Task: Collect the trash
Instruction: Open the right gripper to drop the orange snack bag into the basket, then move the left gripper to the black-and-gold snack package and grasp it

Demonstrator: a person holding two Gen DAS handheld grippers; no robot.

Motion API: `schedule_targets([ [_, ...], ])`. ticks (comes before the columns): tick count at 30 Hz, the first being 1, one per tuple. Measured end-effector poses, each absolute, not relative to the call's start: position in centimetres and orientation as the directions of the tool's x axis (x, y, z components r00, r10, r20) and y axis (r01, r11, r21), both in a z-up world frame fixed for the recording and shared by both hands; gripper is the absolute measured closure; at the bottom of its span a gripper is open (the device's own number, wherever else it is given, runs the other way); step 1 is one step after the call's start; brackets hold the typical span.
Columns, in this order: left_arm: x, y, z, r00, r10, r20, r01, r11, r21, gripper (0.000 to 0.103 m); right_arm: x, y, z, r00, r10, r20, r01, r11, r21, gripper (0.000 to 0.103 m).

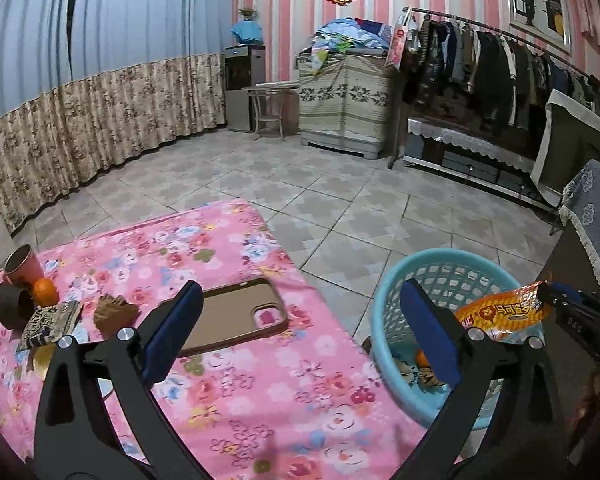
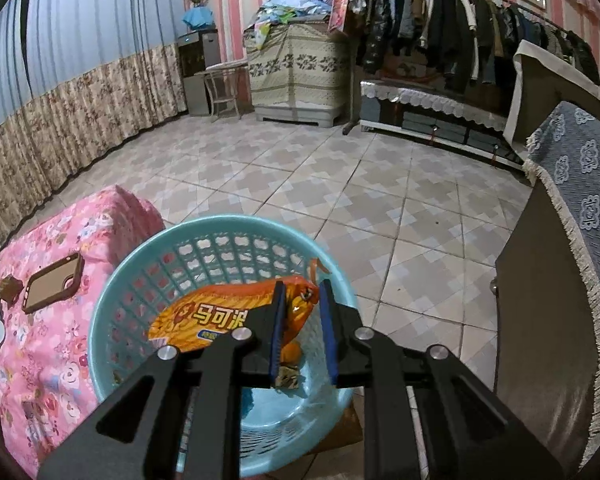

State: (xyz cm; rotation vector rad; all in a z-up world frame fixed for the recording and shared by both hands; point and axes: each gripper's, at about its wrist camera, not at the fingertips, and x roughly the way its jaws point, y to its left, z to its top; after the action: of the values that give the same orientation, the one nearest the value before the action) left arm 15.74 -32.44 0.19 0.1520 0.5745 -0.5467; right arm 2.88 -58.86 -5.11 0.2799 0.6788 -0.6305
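Wrapper: an orange snack wrapper (image 2: 216, 316) hangs over the mouth of the turquoise basket (image 2: 112, 280), above its floor, its right end pinched between the pads of the right gripper (image 2: 302, 294).
Right tongs: nearly closed, jaws clamped on that crumpled end; the rest of the packet trails left, unsupported.
Basket: stands on the tiled floor just right of the table; an orange piece and crumpled scraps already lie at its bottom.
Left tongs: the left gripper (image 1: 300, 316) stands wide open with nothing between its jaws, over the near right part of the pink floral cloth (image 1: 236, 408), left of the basket.
Still on table: a phone case (image 1: 236, 316) in the middle; further left a brown scrap (image 1: 114, 314), a patterned packet (image 1: 50, 320), a small orange (image 1: 45, 291), a tape roll (image 1: 14, 306) and a red cup (image 1: 22, 266).
Risk: if released now, the light wrapper's long left end could catch the basket rim nearest the table, I judge, and slide out onto the floor.
Second risk: the phone case is probably not trash and could be grabbed by mistake.
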Motion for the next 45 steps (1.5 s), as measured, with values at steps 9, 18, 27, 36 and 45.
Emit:
schedule_targets([
  [9,15.9,-29.6,0.5,0.724,-0.413,-0.552,0.488,0.873,-0.013,0.006,3.6,-58.0,-6.1,0.594,-0.439,-0.674,0.626,0.778,0.045,0.035],
  [18,15.4,-23.3,1.0,0.761,-0.355,-0.543,0.409,0.912,-0.022,0.006,3.6,-54.0,-5.2,0.646,-0.43,-0.631,0.585,0.81,0.047,0.016],
  [27,16.1,-13.9,0.7,0.804,-0.23,-0.549,0.289,0.957,0.021,0.006,5.0,-44.8,-3.1,0.769,-0.344,-0.539,0.436,0.899,0.049,0.01],
  [36,20.0,-3.8,-0.3,0.81,-0.1,-0.578,0.156,0.987,0.048,0.006,9.9,-37.0,-1.7,0.81,-0.237,-0.537,0.298,0.954,0.028,0.009],
  [45,25.3,1.2,-3.3,0.754,-0.083,-0.652,0.096,0.995,-0.015,0.006,14.8,-32.3,-1.2,0.817,-0.188,-0.546,0.227,0.974,0.005,0.009],
])
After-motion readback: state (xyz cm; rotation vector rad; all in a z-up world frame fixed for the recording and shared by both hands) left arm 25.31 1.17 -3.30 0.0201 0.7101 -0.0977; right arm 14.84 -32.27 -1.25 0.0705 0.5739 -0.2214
